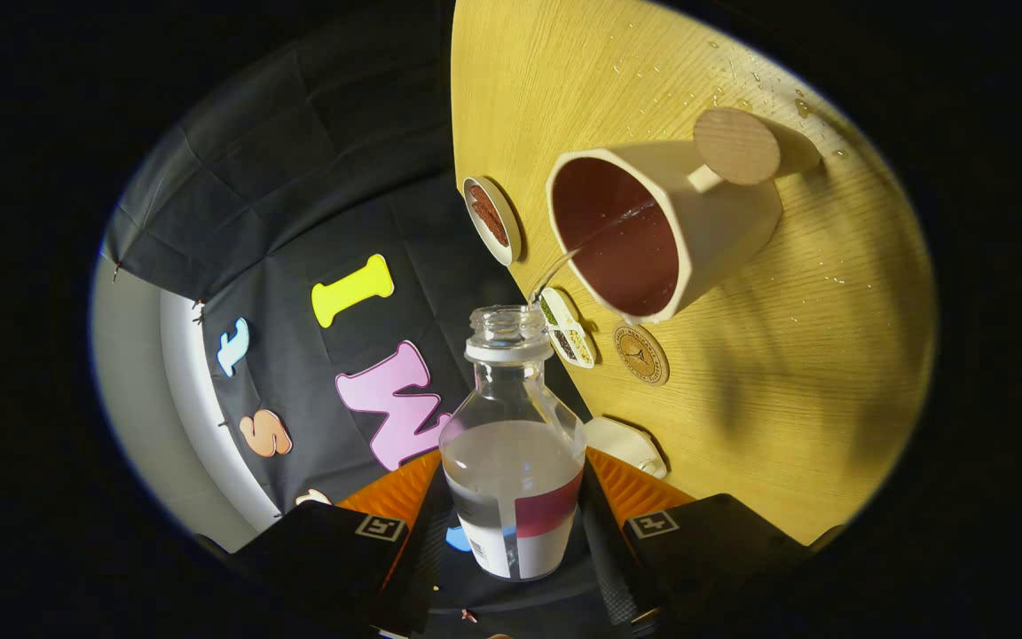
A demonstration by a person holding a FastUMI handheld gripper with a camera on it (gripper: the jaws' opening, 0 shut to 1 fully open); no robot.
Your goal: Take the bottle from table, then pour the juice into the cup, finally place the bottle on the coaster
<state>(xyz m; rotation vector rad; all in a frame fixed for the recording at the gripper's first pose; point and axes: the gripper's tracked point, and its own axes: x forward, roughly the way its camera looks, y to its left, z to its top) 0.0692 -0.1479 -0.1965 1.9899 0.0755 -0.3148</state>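
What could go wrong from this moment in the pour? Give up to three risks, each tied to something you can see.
1. The stream crosses the cup right at its near rim; a small wobble could send it onto the table, where droplets already lie.
2. The bottle, tilted and clamped between the fingers, is still well filled, so tipping further may surge.
3. Coasters beside the cup could get wet.
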